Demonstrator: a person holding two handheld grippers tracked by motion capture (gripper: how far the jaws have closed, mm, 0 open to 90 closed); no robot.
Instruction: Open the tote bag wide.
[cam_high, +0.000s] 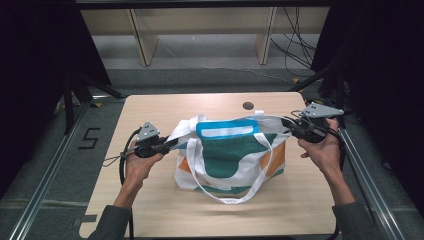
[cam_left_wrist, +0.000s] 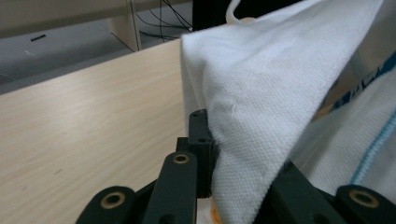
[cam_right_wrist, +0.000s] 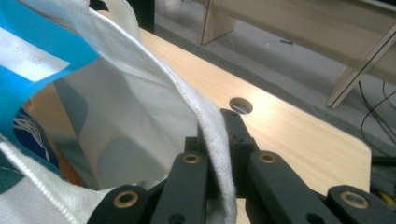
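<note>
A white tote bag (cam_high: 230, 155) with teal, orange and blue panels stands in the middle of the wooden table (cam_high: 150, 105), its mouth stretched wide. My left gripper (cam_high: 172, 143) is shut on the bag's left rim; in the left gripper view the white cloth (cam_left_wrist: 261, 116) runs between the black jaws. At the right side, my right gripper (cam_high: 286, 123) is shut on the opposite rim, and the thick white hem (cam_right_wrist: 205, 116) passes between its jaws. One long white handle (cam_high: 235, 197) droops over the front of the bag.
A round cable hole (cam_high: 248, 105) sits in the table near its far edge. Wooden shelf legs (cam_high: 142, 40) and loose cables (cam_high: 295, 45) lie on the floor beyond. Black metal frame rails (cam_high: 360, 165) run along both table sides.
</note>
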